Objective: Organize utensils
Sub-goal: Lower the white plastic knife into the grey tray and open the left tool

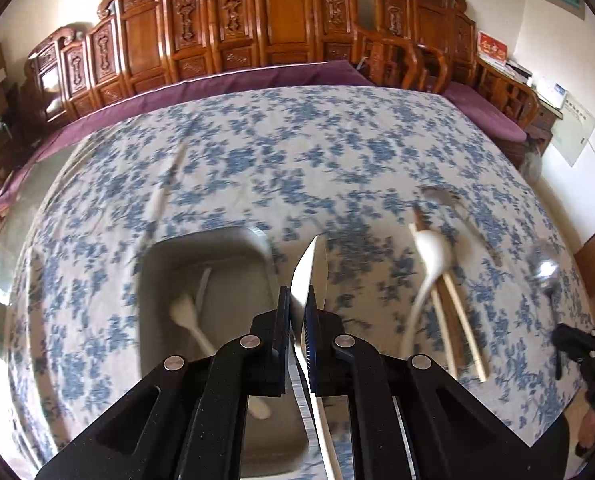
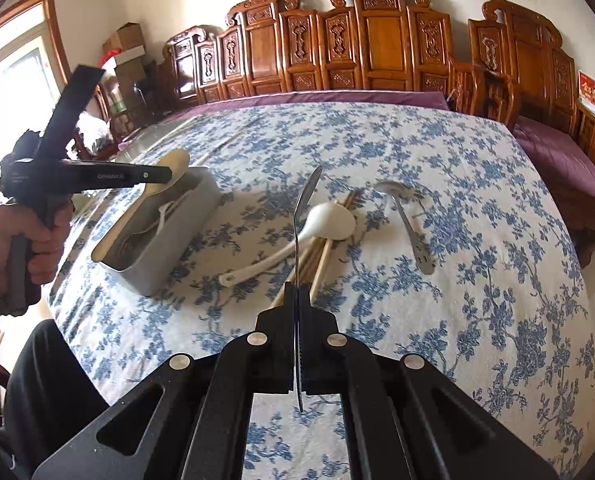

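My left gripper [image 1: 297,312] is clamped on a white plastic spoon [image 1: 309,276] at its neck, bowl pointing up and forward, handle trailing back between the arms; gripping there keeps the bowl steady for the drop. Directly below and left sits the grey rectangular utensil box [image 1: 153,264], with a pale wooden spoon [image 1: 189,320] already lying inside, so I judge this spoon goes in next.

My right gripper [image 2: 297,304] pinches a thin stainless-steel spoon [image 2: 303,208] edge-on, handle running back through the pads, held above the cloth and clear of the pile.

Beyond it, on the blue-flowered white tablecloth [image 2: 437,320], a white ceramic soup spoon [image 2: 329,220] lies across a bundle of wooden chopsticks [image 2: 321,268], touching them. Just beside these rests a slotted metal spoon [image 2: 407,220], apart from the pile. These remain to be collected.
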